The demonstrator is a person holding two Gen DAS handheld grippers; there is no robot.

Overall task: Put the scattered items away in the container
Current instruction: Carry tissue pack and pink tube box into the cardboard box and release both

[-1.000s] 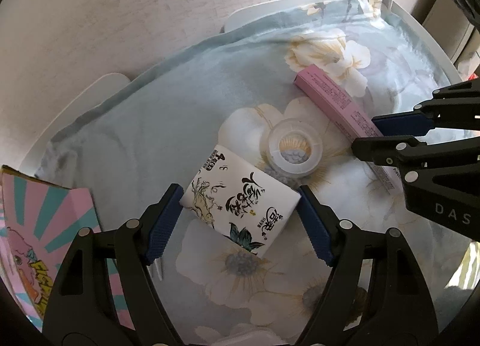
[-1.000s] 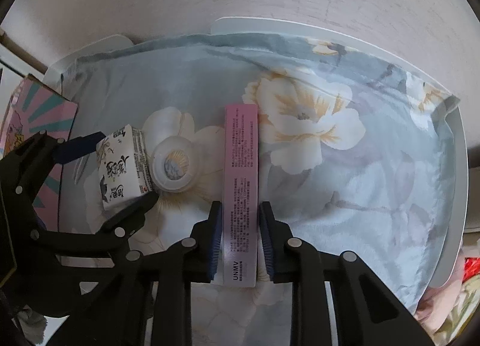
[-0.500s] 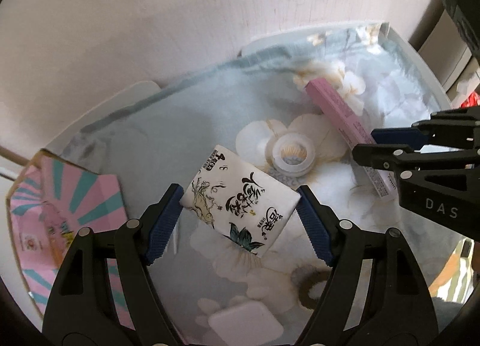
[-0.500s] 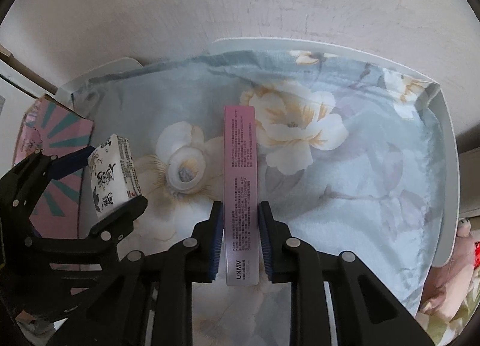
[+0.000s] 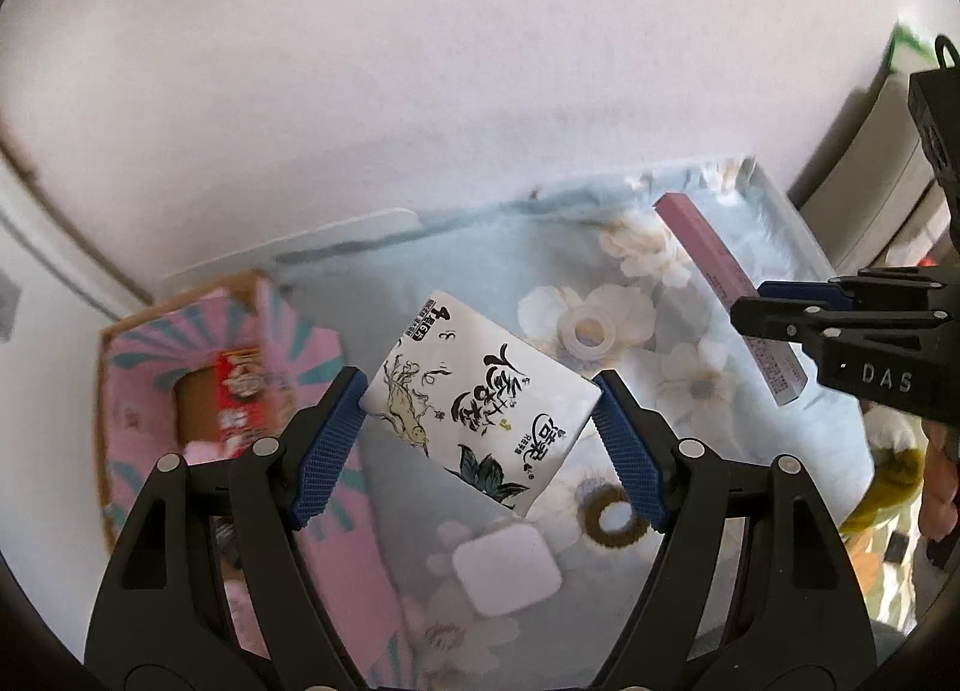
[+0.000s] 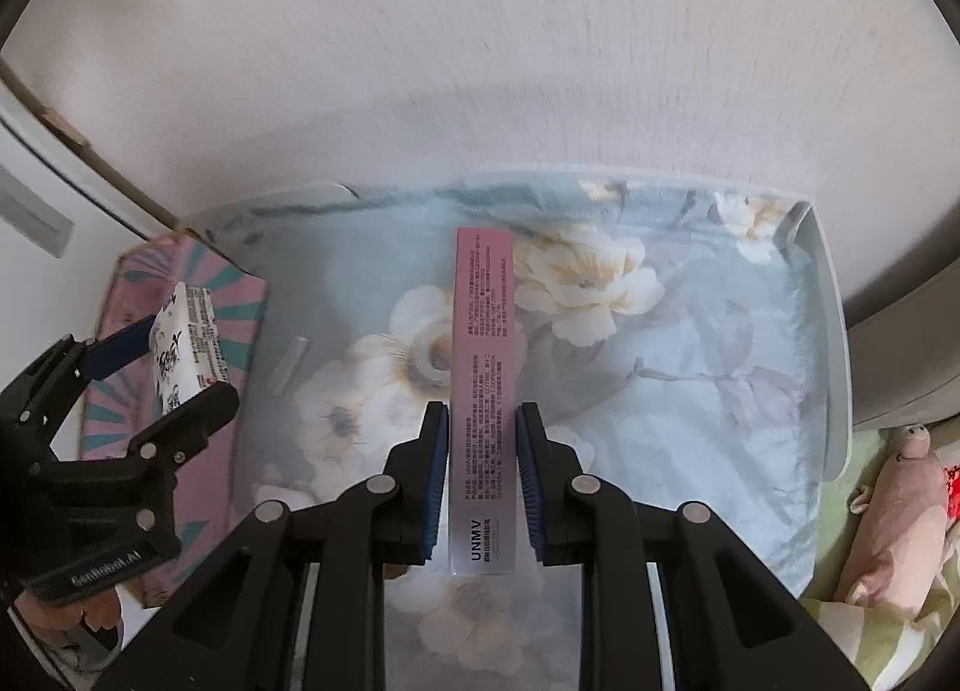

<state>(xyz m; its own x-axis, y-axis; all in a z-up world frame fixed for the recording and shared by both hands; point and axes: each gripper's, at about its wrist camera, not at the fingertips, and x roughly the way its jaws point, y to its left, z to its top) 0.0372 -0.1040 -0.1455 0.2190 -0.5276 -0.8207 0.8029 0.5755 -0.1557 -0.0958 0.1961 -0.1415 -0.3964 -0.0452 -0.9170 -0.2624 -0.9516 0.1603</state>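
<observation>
My left gripper [image 5: 480,421] is shut on a white tissue pack [image 5: 480,397] with black calligraphy, held in the air above the floral cloth [image 5: 750,451]. It also shows in the right wrist view [image 6: 186,352]. My right gripper [image 6: 483,475] is shut on a long pink box [image 6: 483,391], lifted over the cloth; the box also shows in the left wrist view [image 5: 720,271]. The pink striped cardboard container [image 5: 150,391] stands open at the left, with a red packet [image 5: 240,391] inside.
On the cloth lie a clear round tape roll [image 5: 591,331], a brown hair tie [image 5: 615,520] and a white square pad [image 5: 507,571]. The cloth covers a white tray [image 6: 834,331] against a pale wall. A pink plush toy [image 6: 894,523] lies at the right.
Both grippers have risen well above the cloth with their items. The left one has swung toward the pink container, which now shows its open inside.
</observation>
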